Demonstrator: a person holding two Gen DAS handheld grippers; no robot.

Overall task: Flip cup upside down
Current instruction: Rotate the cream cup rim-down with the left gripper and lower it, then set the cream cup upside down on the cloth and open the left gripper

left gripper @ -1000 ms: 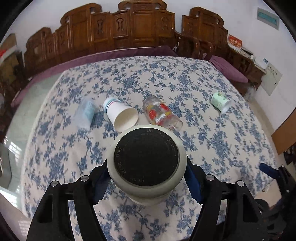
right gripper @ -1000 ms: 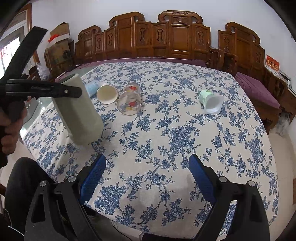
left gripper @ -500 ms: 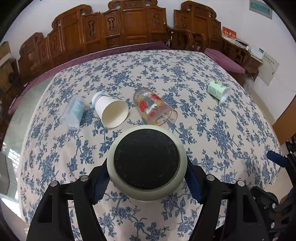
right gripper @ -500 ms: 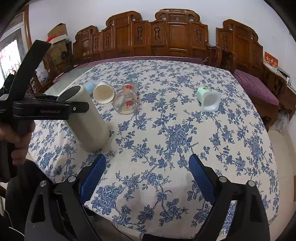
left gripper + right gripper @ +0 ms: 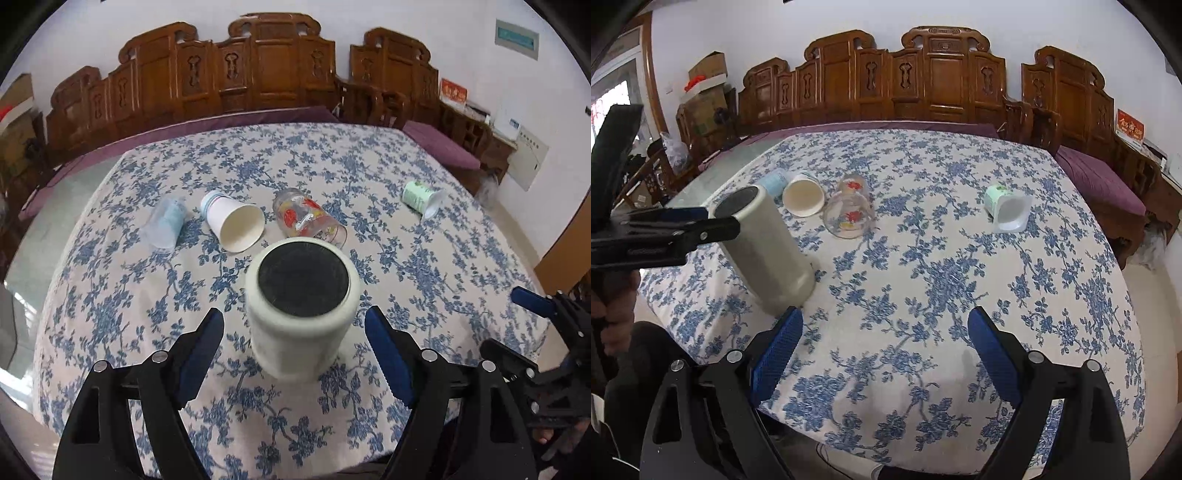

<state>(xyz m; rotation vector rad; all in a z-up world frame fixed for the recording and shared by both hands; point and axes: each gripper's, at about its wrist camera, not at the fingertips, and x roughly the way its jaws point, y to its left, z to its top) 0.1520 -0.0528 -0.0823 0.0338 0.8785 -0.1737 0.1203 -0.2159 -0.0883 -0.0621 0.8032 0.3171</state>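
A tall cream cup [image 5: 301, 325] with a black base facing up stands upside down on the blue-flowered tablecloth [image 5: 424, 266]. My left gripper [image 5: 295, 354] is open, its blue pads clear of the cup on both sides, just behind it. In the right wrist view the cup [image 5: 768, 251] stands at the left, with the left gripper's fingers [image 5: 683, 230] beside its top. My right gripper [image 5: 884, 354] is open and empty over the near part of the table.
Lying on their sides behind the cup: a white paper cup [image 5: 234, 223], a printed glass [image 5: 308, 219], a clear plastic cup [image 5: 166, 225], and a green-and-white cup [image 5: 421, 197] at the right. Carved wooden chairs [image 5: 273, 70] line the far side.
The left gripper lowered the cream cup onto the cloth, opened and drew back from it. The cup now stands free. The right gripper stayed put.
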